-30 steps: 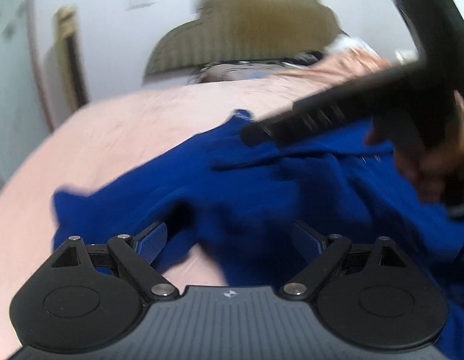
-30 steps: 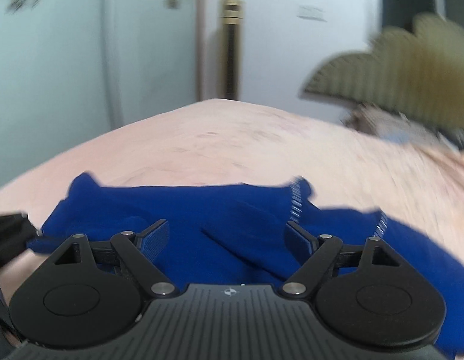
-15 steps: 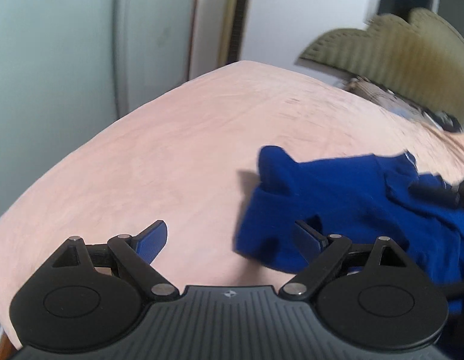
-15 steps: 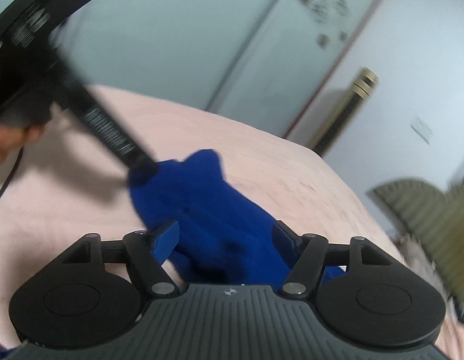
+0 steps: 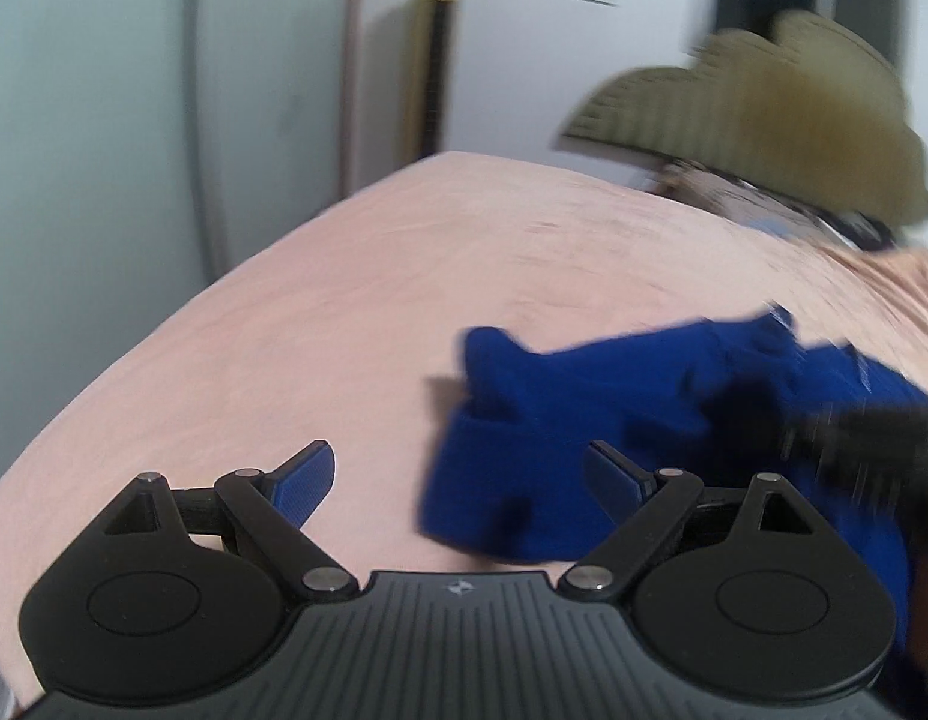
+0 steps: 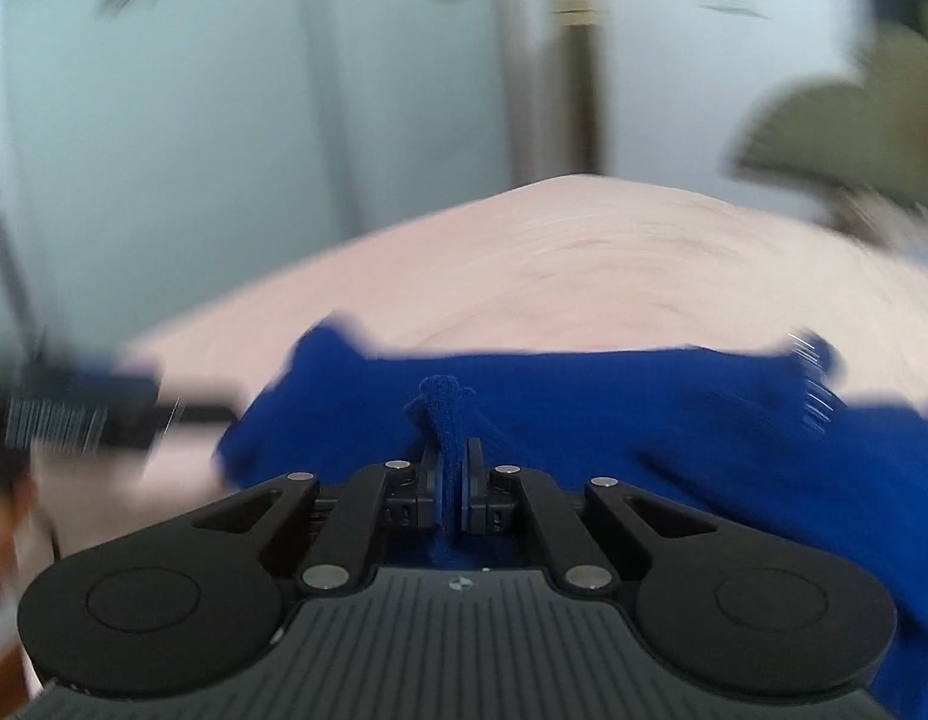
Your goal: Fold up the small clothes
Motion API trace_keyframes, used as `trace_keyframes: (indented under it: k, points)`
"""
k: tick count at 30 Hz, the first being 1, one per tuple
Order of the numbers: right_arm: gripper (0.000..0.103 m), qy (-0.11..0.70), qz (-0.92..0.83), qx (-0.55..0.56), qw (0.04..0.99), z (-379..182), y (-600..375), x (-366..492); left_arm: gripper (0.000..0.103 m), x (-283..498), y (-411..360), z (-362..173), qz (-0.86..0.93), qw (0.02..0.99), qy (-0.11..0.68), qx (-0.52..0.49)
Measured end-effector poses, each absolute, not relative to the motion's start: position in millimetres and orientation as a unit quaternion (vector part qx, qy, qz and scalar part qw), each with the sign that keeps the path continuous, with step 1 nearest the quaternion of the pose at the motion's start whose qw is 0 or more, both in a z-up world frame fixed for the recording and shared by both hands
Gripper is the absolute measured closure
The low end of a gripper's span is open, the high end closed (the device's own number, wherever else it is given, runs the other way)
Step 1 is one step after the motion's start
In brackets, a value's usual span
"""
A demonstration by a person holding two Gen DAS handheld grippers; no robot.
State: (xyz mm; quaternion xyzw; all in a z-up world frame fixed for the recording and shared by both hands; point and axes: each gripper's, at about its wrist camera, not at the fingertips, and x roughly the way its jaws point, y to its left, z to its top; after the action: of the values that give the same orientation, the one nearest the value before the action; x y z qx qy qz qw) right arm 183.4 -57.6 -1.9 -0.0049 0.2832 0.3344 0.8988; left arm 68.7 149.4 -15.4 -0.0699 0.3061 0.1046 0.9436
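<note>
A blue knitted garment lies crumpled on a pink bed. In the left wrist view my left gripper stands open just above the sheet, its right finger over the garment's near corner and nothing between the pads. The right gripper shows there as a dark blurred bar on the cloth. In the right wrist view my right gripper is shut on a pinched fold of the blue garment, which bunches up between the pads. The left gripper is a dark blur at the left.
A tan scalloped headboard stands at the bed's far right, with rumpled bedding below it. Pale wardrobe doors and a tall gold-topped fan column are behind the bed. Bare pink sheet lies left of the garment.
My right gripper has shut on a fold of the garment. My left gripper has slid left, off the cloth to its left corner, and stayed open.
</note>
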Motion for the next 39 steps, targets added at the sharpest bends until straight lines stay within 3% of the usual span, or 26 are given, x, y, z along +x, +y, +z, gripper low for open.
trace_keyframes:
  k: [4, 7, 12, 14, 18, 21, 22, 23, 33, 39]
  points:
    - [0.098, 0.277, 0.253, 0.109, 0.921, 4, -120, 199, 0.012, 74, 117, -17, 0.064, 0.951, 0.302, -0.010]
    - [0.097, 0.271, 0.196, 0.132, 0.933, 1, -156, 200, 0.012, 82, 103, -19, 0.032, 0.949, 0.313, -0.018]
    - [0.097, 0.329, 0.166, 0.174, 0.913, -24, -186, 208, 0.012, 94, 84, -27, 0.004, 0.943, 0.332, -0.022]
    - [0.084, 0.346, 0.172, 0.197, 0.901, -36, -188, 205, 0.012, 95, 74, -28, 0.002, 0.943, 0.332, -0.002]
    - [0.071, 0.353, 0.174, 0.234, 0.889, -44, -196, 212, 0.012, 96, 65, -29, -0.012, 0.942, 0.336, 0.002]
    - [0.075, 0.352, 0.175, 0.250, 0.885, -49, -198, 219, 0.012, 97, 61, -27, -0.012, 0.942, 0.335, 0.003]
    - [0.089, 0.355, 0.177, 0.258, 0.881, -49, -199, 222, 0.012, 96, 59, -26, -0.012, 0.943, 0.332, 0.007]
    - [0.092, 0.359, 0.180, 0.262, 0.878, -45, -199, 227, 0.012, 96, 55, -25, -0.012, 0.944, 0.328, 0.014]
    - [0.093, 0.284, 0.256, 0.256, 0.888, 38, -172, 250, 0.012, 131, 12, -31, 0.024, 0.945, 0.321, 0.058]
    - [0.093, 0.235, 0.216, 0.247, 0.915, 59, -203, 239, 0.012, 155, 38, -34, 0.138, 0.943, 0.301, 0.038]
